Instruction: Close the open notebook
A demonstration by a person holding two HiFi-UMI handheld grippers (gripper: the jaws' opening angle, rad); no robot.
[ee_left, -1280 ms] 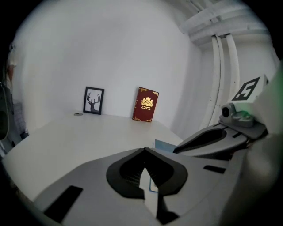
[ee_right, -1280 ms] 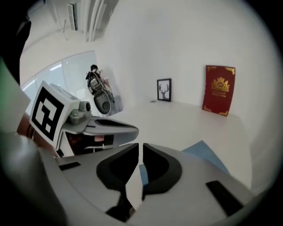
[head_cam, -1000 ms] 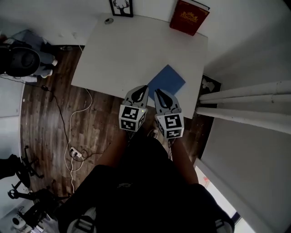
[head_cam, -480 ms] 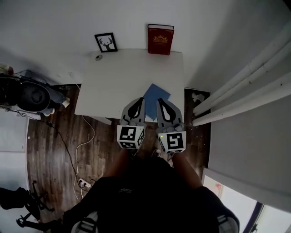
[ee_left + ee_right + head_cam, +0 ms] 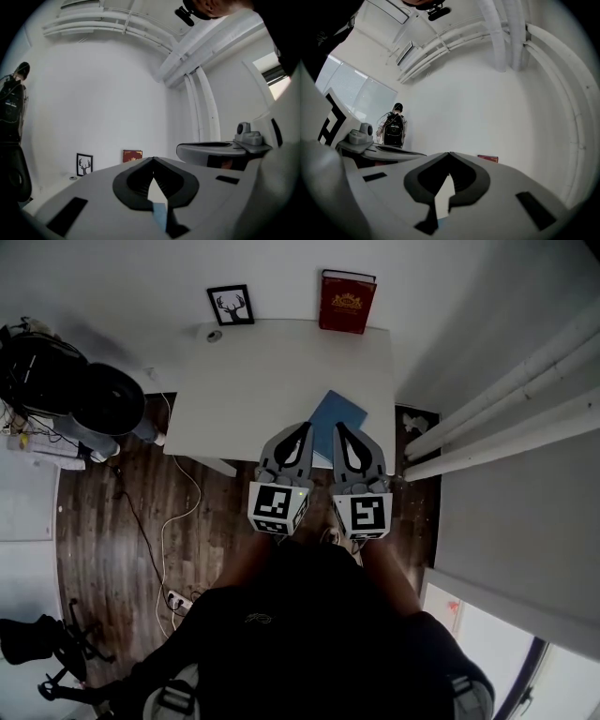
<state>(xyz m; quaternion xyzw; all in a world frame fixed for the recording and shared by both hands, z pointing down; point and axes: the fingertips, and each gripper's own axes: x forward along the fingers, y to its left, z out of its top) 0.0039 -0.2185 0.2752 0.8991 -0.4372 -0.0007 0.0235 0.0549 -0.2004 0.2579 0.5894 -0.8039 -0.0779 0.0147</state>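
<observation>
Over the white table's (image 5: 253,381) near edge, the head view shows the left gripper (image 5: 301,427) and right gripper (image 5: 339,427) hanging side by side. The blue notebook (image 5: 341,412) lies closed at that table's near right corner, partly under the gripper tips. At the table's back edge stand a red book (image 5: 347,302) and a framed deer picture (image 5: 231,305).

Left gripper view: the fingers (image 5: 136,183) meet at their tips and hold nothing.

Right gripper view: its jaws have just been closing, and now stand together, empty.

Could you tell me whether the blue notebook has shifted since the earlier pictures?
No; the blue notebook still lies by the white table's near right corner.
</observation>
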